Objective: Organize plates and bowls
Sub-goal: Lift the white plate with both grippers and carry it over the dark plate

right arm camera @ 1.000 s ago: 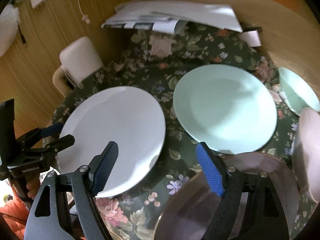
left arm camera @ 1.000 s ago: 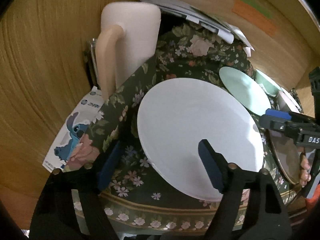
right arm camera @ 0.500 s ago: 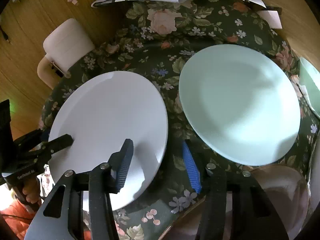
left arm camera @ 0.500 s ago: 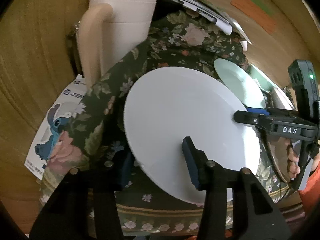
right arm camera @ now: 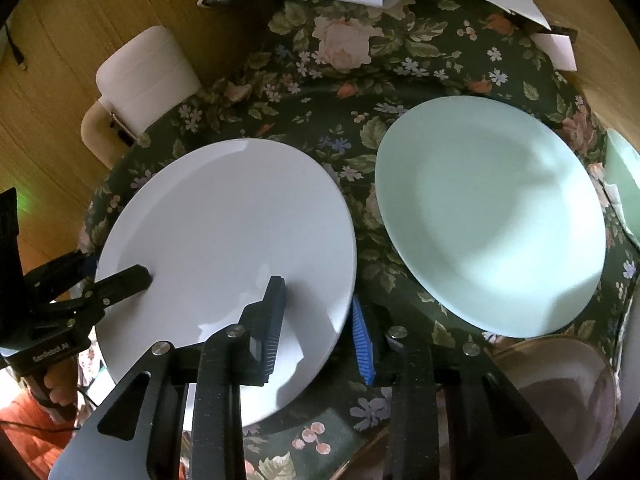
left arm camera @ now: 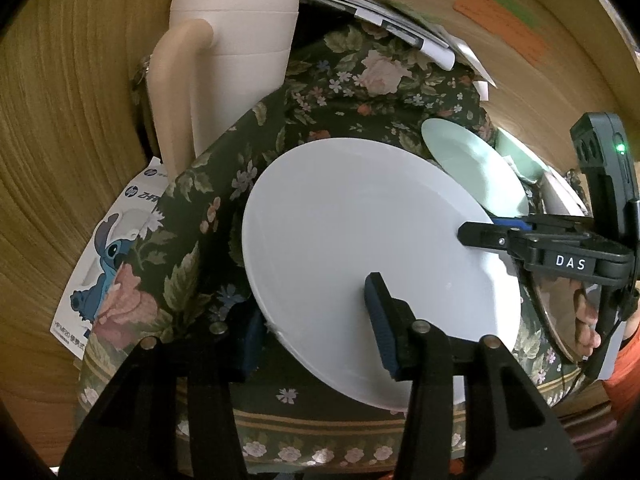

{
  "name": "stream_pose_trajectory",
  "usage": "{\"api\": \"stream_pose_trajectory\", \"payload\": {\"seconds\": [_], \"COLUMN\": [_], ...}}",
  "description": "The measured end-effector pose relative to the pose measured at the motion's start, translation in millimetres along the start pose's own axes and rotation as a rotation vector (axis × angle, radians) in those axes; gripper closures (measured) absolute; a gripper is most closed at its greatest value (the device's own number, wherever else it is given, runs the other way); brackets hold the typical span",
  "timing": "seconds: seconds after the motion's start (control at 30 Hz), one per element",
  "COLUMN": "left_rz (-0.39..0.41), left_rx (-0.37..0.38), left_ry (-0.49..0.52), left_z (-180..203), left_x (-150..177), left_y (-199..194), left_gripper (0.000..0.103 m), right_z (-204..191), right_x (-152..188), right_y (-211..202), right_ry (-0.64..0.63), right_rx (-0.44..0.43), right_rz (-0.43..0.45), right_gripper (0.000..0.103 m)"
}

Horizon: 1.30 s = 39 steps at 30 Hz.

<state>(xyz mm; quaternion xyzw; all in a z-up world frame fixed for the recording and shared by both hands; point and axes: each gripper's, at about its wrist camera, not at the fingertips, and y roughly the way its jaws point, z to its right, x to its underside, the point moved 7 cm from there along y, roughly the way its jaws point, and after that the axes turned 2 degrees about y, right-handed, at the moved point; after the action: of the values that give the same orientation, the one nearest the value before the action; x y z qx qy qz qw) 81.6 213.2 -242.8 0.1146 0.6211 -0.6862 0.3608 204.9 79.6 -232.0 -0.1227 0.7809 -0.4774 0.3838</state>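
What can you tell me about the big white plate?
The white plate is round, smooth and glossy, like glazed ceramic, with a shallow rim and nothing on it. It sits on the flowered tablecloth, beside a pale green plate that it does not touch. The left gripper and right gripper each straddle its edge on opposite sides, one finger above and one below. The right jaws have just been closing.

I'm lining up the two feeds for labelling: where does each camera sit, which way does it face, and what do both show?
Left wrist: on the left gripper, looking steeply down at the white plate; a hand holds the right gripper.
Right wrist: on the right gripper, looking down at the white plate and green plate; the left gripper shows.
Shared: both plates, floral tablecloth, each other's gripper.
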Motion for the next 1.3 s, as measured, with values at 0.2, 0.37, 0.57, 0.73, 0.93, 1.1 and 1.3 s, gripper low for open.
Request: {"api": "stream_pose_trajectory", "payload": {"seconds": [0.2, 0.37, 0.57, 0.73, 0.93, 1.1, 1.3], "left_rz": [0.003, 0.023, 0.063, 0.096, 0.126, 0.141, 0.156], "left_rx": [0.008, 0.018, 0.025, 0.038, 0.063, 0.088, 0.114], "left_ry": [0.002, 0.008, 0.044, 0.077, 0.116, 0.15, 0.192], "left_z": [3.8, 11.6, 30.3, 49.9, 76.3, 98.2, 126.0], "left_x": [0.8, 0.2, -4.4, -8.1, -14.1, -15.8, -14.7], "left_y": [-2.7, -9.3, -21.4, -33.6, -44.7, -51.0, -57.1], "left_gripper": [0.056, 0.056, 0.056, 0.056, 0.056, 0.056, 0.056], "right_z": [2.5, 6.3, 12.2, 19.0, 30.1, 41.5, 54.7], "right_x": [4.9, 10.2, 14.8, 19.4, 32.4, 41.9, 56.3], "right_y": [-10.1, -23.6, -46.9, -72.7, -105.0, -123.2, -144.2], "right_ry": [0.021, 0.04, 0.055, 0.071, 0.093, 0.117, 0.154], "right_rx": [-0.006, -0.008, 0.001, 0.009, 0.034, 0.055, 0.066], "right_rz": [0.021, 0.052, 0.111, 0.168, 0.229, 0.267, 0.305], "right_gripper": [0.075, 0.076, 0.077, 0.078, 0.078, 0.079, 0.079]}}
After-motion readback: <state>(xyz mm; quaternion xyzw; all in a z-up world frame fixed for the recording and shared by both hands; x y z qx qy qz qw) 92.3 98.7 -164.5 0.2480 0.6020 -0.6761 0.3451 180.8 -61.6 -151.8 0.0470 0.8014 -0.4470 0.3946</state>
